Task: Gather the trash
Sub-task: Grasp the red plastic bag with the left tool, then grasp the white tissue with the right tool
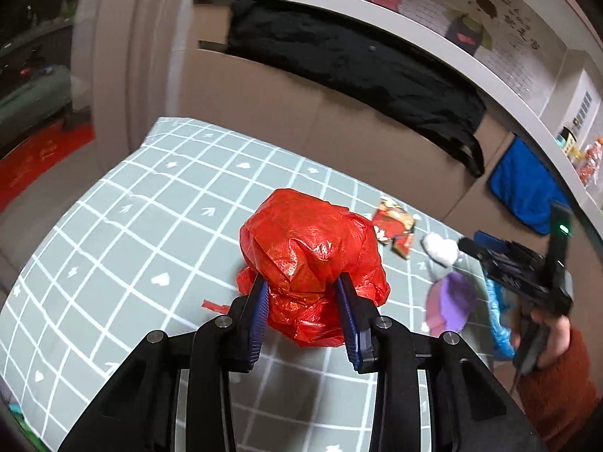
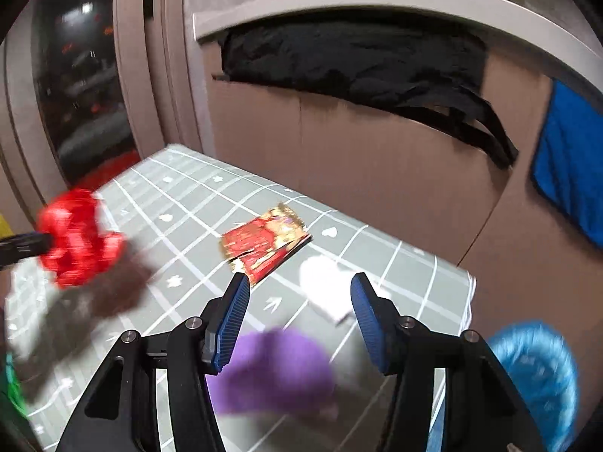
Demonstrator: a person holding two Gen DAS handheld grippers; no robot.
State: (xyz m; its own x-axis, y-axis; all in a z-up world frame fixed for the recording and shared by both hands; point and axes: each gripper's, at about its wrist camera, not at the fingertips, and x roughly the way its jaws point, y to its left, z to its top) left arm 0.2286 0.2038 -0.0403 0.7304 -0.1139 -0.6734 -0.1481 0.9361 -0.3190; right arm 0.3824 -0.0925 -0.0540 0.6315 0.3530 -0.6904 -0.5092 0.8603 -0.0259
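Observation:
A crumpled red plastic bag (image 1: 309, 248) is lifted off the grey-green grid tablecloth (image 1: 113, 226), and my left gripper (image 1: 301, 282) is shut on its lower part, both blue pads pressing in. The right wrist view shows the same bag (image 2: 79, 237) blurred at far left. My right gripper (image 2: 300, 280) is open above the cloth, touching nothing. Ahead of it lie a red and gold snack wrapper (image 2: 264, 245) and a white tissue wad (image 2: 328, 286). A purple crumpled piece (image 2: 275, 369) lies under the fingers, and a blue plastic cover (image 2: 535, 376) sits at the right.
A cardboard wall (image 1: 264, 113) stands behind the table, with a black cloth (image 1: 358, 64) and a blue cloth (image 1: 524, 184) hanging over it. A white shelf (image 1: 414, 19) runs above. A hand in an orange sleeve (image 1: 557, 376) holds the right gripper.

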